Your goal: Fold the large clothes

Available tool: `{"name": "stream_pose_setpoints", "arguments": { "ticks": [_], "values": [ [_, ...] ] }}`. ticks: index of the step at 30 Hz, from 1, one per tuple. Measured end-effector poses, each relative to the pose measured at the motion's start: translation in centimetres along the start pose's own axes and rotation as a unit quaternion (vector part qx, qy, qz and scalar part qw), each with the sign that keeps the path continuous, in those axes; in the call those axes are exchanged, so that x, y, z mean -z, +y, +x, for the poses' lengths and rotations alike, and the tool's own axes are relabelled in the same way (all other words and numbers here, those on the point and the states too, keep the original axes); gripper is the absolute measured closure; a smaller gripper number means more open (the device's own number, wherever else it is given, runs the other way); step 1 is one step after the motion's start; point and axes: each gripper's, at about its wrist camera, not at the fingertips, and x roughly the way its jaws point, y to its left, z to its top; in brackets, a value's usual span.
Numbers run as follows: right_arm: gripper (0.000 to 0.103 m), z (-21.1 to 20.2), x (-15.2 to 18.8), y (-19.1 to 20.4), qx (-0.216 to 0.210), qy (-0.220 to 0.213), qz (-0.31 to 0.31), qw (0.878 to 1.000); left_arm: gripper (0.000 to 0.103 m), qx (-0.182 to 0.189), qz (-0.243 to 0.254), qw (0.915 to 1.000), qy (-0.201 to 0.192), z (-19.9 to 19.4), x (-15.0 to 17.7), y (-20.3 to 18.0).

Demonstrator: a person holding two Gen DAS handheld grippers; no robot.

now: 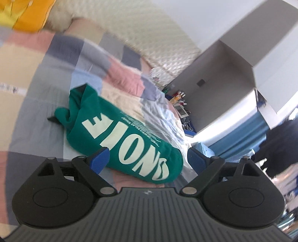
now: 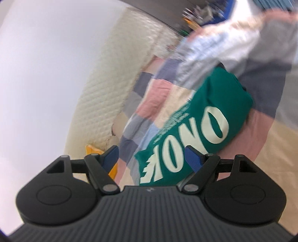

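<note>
A green garment (image 1: 119, 128) with large cream letters lies folded into a long bundle on the patchwork bed cover (image 1: 37, 70). My left gripper (image 1: 148, 160) hovers above its near end, blue pads spread wide, with nothing pressed between them. In the right wrist view the same green garment (image 2: 197, 126) stretches away beneath my right gripper (image 2: 152, 157), which is open too, its blue fingers (image 2: 192, 160) apart and clear of the cloth. Both views are tilted and blurred.
A quilted cream headboard (image 1: 152, 35) runs along the bed's far side. A yellow pillow (image 1: 28, 14) sits at the bed's head. A cluttered shelf (image 1: 181, 104) and a grey wall lie beyond the bed. A dark garment (image 1: 279, 147) hangs at the right.
</note>
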Motion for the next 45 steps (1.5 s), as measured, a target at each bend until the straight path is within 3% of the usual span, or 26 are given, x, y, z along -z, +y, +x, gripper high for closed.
{"name": "stream_pose_setpoints", "arguments": {
  "ticks": [4, 9, 20, 27, 35, 38, 42, 45],
  "values": [
    [0.022, -3.4, 1.4, 3.2, 0.007, -0.007, -0.097, 0.995, 0.010, -0.023, 0.061, 0.9977, -0.022, -5.9, 1.5, -4.2],
    [0.022, -8.3, 4.3, 7.0, 0.020, -0.021, -0.192, 0.981, 0.010, -0.035, 0.122, 0.9909, -0.046, -11.8, 4.0, -8.1],
    [0.022, -16.1, 12.0, 9.9, 0.034, -0.064, -0.321, 0.944, 0.010, -0.047, 0.213, 0.9718, -0.089, -21.1, 10.6, -10.5],
    [0.022, -17.7, 16.7, 8.2, 0.038, -0.076, -0.356, 0.931, 0.010, -0.054, 0.243, 0.9626, -0.108, -23.8, 14.9, -9.2],
    [0.022, -16.3, 19.7, 5.7, 0.057, -0.090, -0.382, 0.918, 0.010, -0.083, 0.291, 0.9446, -0.128, -24.6, 19.3, -8.2],
    [0.022, -15.5, 20.5, 5.0, 0.063, -0.095, -0.394, 0.912, 0.010, -0.087, 0.290, 0.9442, -0.129, -24.1, 20.3, -7.3],
    [0.023, -14.5, 21.0, 3.7, 0.070, -0.086, -0.387, 0.915, 0.010, -0.090, 0.287, 0.9450, -0.128, -23.5, 21.2, -6.4],
    [0.023, -13.6, 21.4, 2.9, 0.083, -0.080, -0.395, 0.911, 0.010, -0.093, 0.290, 0.9439, -0.127, -22.9, 21.6, -5.8]
  ]
}}
